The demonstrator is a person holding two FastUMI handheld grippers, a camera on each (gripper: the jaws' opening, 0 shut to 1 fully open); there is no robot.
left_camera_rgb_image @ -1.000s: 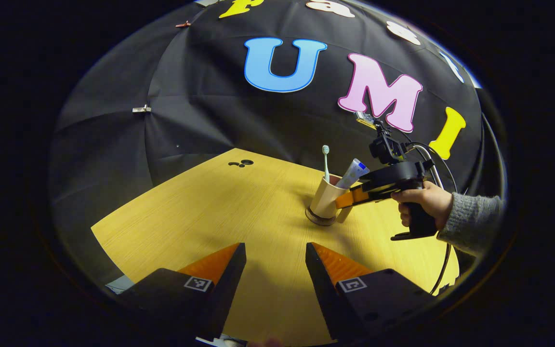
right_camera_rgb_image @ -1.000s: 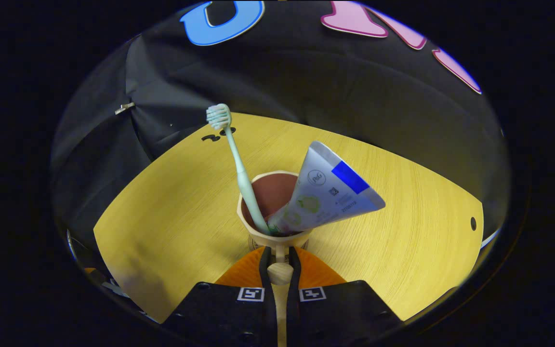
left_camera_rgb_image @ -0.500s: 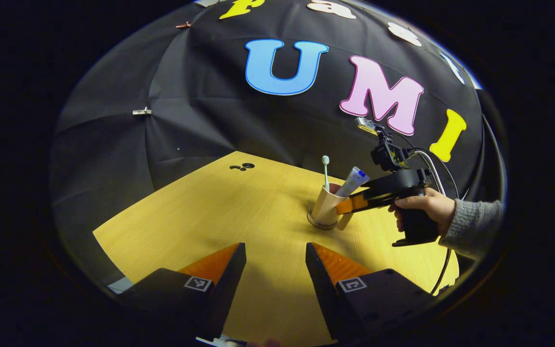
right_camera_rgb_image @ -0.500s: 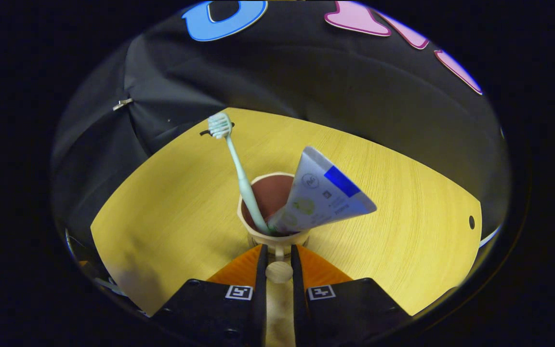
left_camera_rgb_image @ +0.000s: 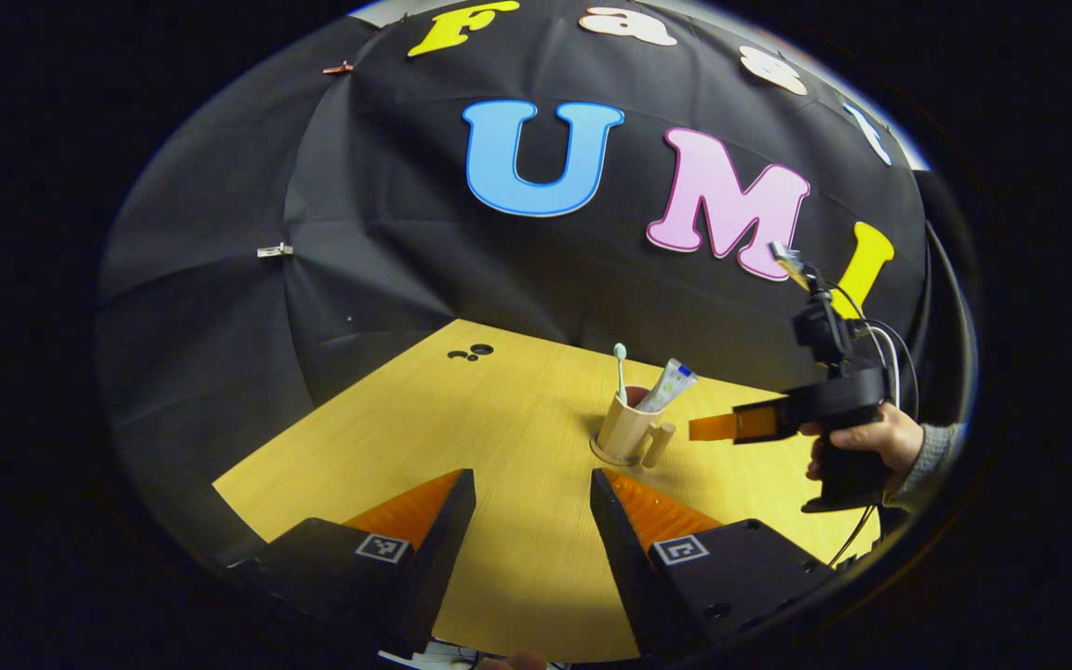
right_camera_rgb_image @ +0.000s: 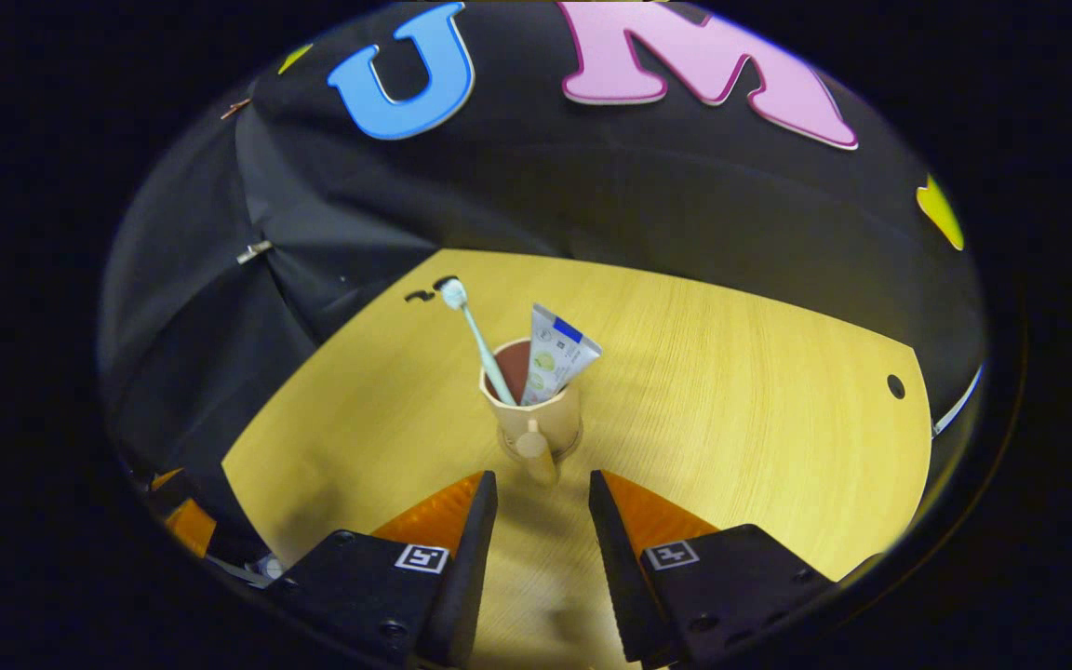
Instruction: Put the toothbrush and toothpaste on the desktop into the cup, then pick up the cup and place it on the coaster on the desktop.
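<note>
Cup (left_camera_rgb_image: 626,431) upright on the counter (left_camera_rgb_image: 462,419), right of centre in the left gripper view, sitting on a thin round coaster (left_camera_rgb_image: 607,457) just visible under its base. Toothbrush (left_camera_rgb_image: 621,369) and toothpaste (left_camera_rgb_image: 667,385) both standing in the cup, brush head up, tube leaning toward the right of the frame. Handle of the cup sticking out lower right.

Left hand-held gripper (left_camera_rgb_image: 531,489) at the bottom of that view, fingers spread wide with bare counter between them, holding nothing.

Right hand-held gripper (left_camera_rgb_image: 713,427) at the right of the frame, held by a hand (left_camera_rgb_image: 862,442) in a grey sleeve, orange fingers pointing at the cup but clear of it.

In the right gripper view, cup (right_camera_rgb_image: 536,417) at centre, toothbrush (right_camera_rgb_image: 475,330) tilted upper left, toothpaste (right_camera_rgb_image: 555,349) beside it. Right hand-held gripper (right_camera_rgb_image: 542,493) open at the bottom, fingers apart just short of the handle, gripping nothing.
</note>
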